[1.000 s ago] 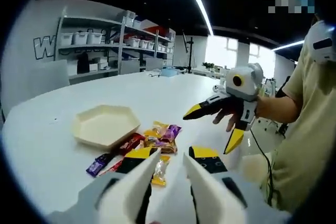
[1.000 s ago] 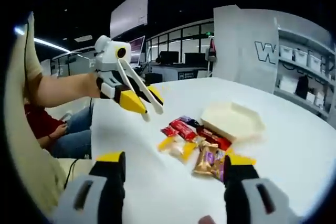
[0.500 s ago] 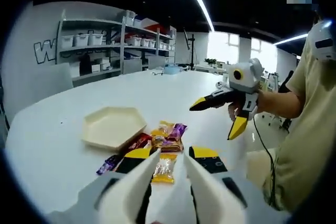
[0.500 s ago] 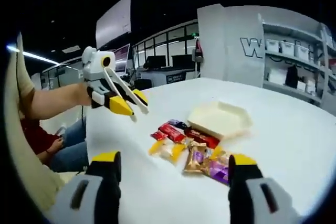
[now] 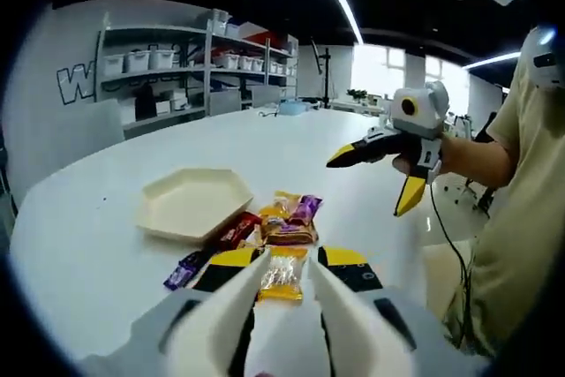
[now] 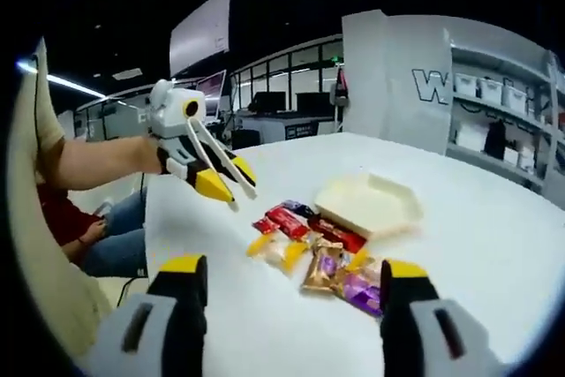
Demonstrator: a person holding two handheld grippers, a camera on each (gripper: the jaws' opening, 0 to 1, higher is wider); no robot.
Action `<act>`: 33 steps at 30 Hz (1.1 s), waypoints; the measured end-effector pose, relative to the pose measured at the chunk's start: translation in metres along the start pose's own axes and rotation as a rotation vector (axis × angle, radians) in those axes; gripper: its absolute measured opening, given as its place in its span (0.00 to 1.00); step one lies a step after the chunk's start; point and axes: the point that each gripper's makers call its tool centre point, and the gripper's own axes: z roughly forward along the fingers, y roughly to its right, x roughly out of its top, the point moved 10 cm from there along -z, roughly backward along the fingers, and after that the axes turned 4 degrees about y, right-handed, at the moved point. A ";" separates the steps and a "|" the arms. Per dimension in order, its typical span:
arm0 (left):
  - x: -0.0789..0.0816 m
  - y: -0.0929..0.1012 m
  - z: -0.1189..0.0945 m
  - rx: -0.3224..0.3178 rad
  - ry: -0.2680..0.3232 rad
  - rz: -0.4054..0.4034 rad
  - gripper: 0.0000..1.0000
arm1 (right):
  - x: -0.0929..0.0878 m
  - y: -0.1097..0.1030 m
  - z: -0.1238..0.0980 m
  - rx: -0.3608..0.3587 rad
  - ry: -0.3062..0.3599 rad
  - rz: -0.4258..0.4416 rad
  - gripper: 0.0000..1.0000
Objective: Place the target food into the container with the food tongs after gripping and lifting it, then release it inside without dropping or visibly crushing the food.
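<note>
Wrapped snacks (image 5: 275, 225) (image 6: 320, 252) lie in a loose pile on the white table (image 5: 79, 262), beside an empty cream hexagonal tray (image 5: 190, 203) (image 6: 366, 205). My left gripper (image 5: 287, 258) (image 6: 225, 184) is shut on white food tongs (image 5: 225, 311), whose two arms stand slightly apart with nothing between them. Their tips hover just short of a yellow packet (image 5: 282, 278). My right gripper (image 6: 291, 267) (image 5: 375, 184) is held in the air, jaws wide open and holding nothing, on the near side of the pile.
Shelves with white bins (image 5: 177, 68) (image 6: 503, 94) line the far wall. The person's beige shirt (image 5: 521, 218) and forearm (image 6: 97, 161) stand close by. Someone in red (image 6: 75, 218) sits beyond the table edge. Bare table surrounds the tray.
The left view has edged toward the pile, so the snacks and tray sit a little nearer the tong tips. The right gripper stays open in the air, shifted slightly.
</note>
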 end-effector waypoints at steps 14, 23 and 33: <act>-0.009 -0.014 0.003 0.015 -0.062 0.062 0.25 | -0.007 0.007 0.002 0.035 -0.011 0.030 0.78; -0.017 -0.025 0.012 0.005 -0.115 0.123 0.25 | -0.007 0.005 0.001 0.042 0.007 0.034 0.79; -0.024 -0.032 0.024 -0.030 -0.177 0.185 0.25 | -0.009 0.007 0.000 0.048 0.005 0.031 0.77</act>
